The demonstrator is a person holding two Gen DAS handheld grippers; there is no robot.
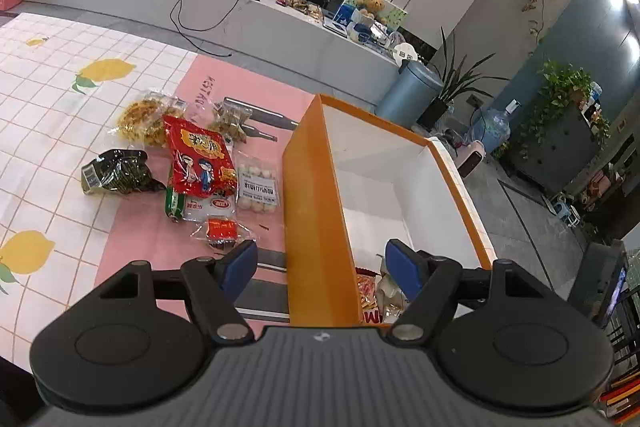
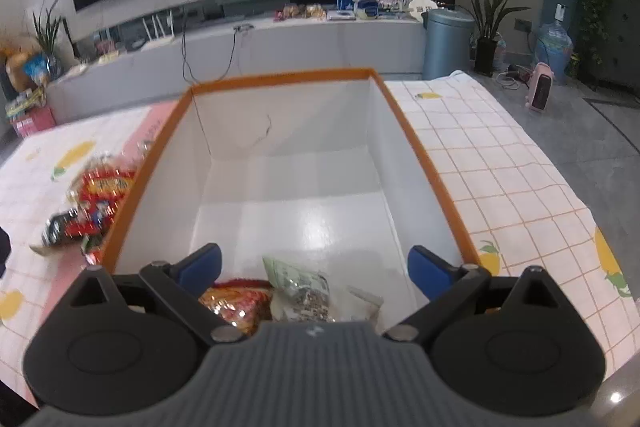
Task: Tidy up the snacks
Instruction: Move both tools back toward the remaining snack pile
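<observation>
An orange box (image 1: 310, 187) with a white inside stands on the table; its left wall passes between the wide-apart fingers of my open left gripper (image 1: 320, 267). Several snack packets lie left of it: a red bag (image 1: 198, 155), a dark green one (image 1: 120, 173), a clear pack of white balls (image 1: 257, 189) and a small red packet (image 1: 220, 230). In the right wrist view my right gripper (image 2: 316, 269) hangs open over the near end of the box (image 2: 416, 143). Below it lie a green-white packet (image 2: 300, 287) and an orange-red one (image 2: 236, 303); neither pad touches them.
A lemon-print checked cloth (image 1: 60, 131) and a pink mat (image 1: 132, 227) cover the table. Behind stand a long grey TV bench (image 2: 280, 39), a blue bin (image 2: 446, 43), potted plants and a water jug (image 2: 554, 47). The far part of the box floor is bare.
</observation>
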